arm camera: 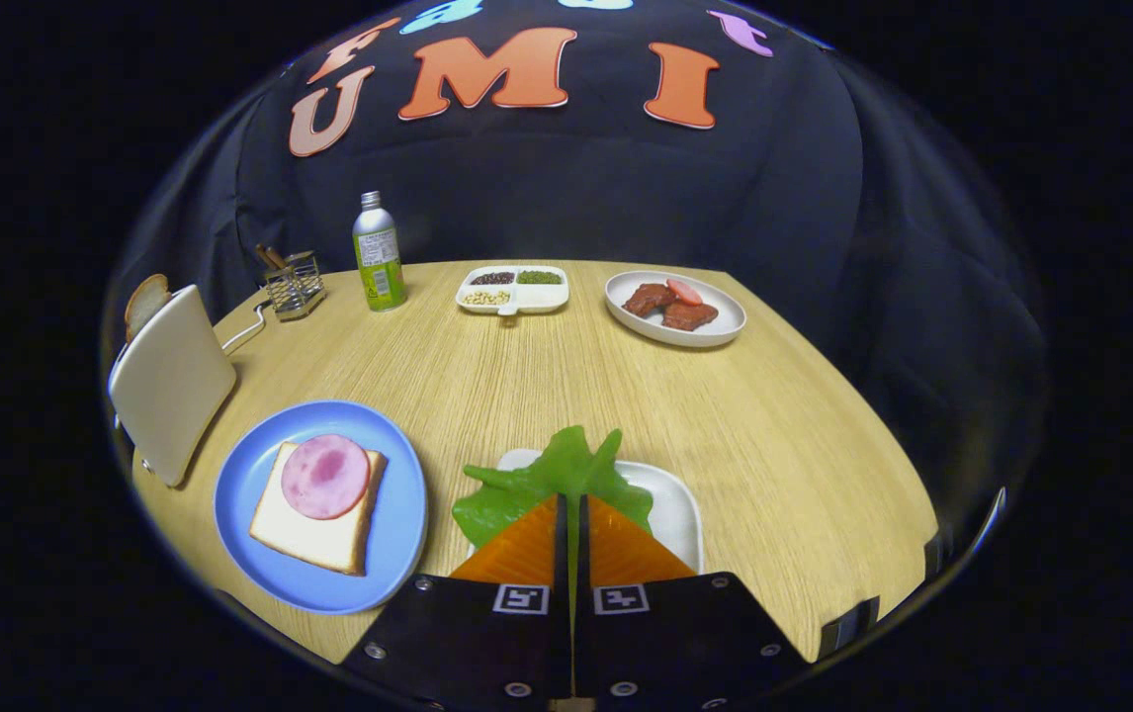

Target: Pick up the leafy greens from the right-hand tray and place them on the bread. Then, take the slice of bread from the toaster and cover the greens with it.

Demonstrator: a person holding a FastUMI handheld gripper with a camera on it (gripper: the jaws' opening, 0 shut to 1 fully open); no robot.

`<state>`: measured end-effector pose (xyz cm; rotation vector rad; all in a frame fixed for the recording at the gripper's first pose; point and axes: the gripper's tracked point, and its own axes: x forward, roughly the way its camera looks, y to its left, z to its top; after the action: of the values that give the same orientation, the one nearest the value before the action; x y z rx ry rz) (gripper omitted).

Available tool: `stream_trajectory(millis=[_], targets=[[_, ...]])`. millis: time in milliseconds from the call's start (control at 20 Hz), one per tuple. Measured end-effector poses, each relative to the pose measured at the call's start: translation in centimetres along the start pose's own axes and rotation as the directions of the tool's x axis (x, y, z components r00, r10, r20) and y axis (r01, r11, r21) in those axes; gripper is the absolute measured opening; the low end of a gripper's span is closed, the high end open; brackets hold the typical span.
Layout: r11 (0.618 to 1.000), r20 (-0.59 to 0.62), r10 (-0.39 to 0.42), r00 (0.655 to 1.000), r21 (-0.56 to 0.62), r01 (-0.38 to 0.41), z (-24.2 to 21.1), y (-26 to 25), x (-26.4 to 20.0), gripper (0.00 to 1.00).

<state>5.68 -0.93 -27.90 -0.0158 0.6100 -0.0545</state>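
My gripper is shut on the leafy greens, a flat green leaf pinched between the two fingers and spreading out ahead of them. Under the leaf lies the white tray. Whether the leaf is lifted off the tray I cannot tell. Left of the fingers a blue plate carries a slice of bread topped with a round pink slice of ham. Farther left stands the white toaster, with a second slice of bread sticking out of its top.
At the far side of the wooden table stand a green-labelled bottle, a wire holder, a white divided dish of seeds and a white plate with pieces of meat. The toaster's cord trails by the holder.
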Motion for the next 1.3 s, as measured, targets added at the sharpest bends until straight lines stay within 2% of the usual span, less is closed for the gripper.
stream_trajectory(millis=[50, 100, 150, 250, 350, 400, 450, 550, 850, 1100, 1300], targets=[[1.000, 0.013, -0.028, 1.000, 0.008, 0.027, 0.0, -0.7, 1.1, 0.24], [0.999, 0.027, -0.048, 0.998, 0.016, 0.048, 0.2, -1.3, 1.2, 0.30], [0.999, 0.016, -0.040, 0.999, 0.029, 0.040, -0.2, -1.2, 1.6, 0.42], [0.999, -0.053, -0.017, 0.998, 0.033, 0.019, -2.2, -0.5, 2.6, 0.52], [0.999, -0.050, -0.038, 0.998, 0.019, 0.039, -2.2, -0.8, 2.8, 0.52], [0.998, -0.027, -0.052, 0.998, 0.018, 0.053, -1.7, -1.1, 2.7, 0.47], [0.998, -0.012, -0.063, 0.998, 0.023, 0.063, -1.3, -1.1, 2.3, 0.26], [0.998, 0.001, -0.040, 0.999, 0.043, 0.040, -0.7, -0.7, 1.5, 0.03], [0.999, 0.076, 0.031, 0.997, 0.022, -0.033, 3.4, 2.1, -2.1, 0.01], [0.991, 0.107, 0.132, 0.986, -0.022, -0.130, 5.6, 8.2, -4.3, 0.02], [0.980, 0.091, 0.196, 0.976, -0.055, -0.191, 5.2, 12.8, -5.4, 0.02]])
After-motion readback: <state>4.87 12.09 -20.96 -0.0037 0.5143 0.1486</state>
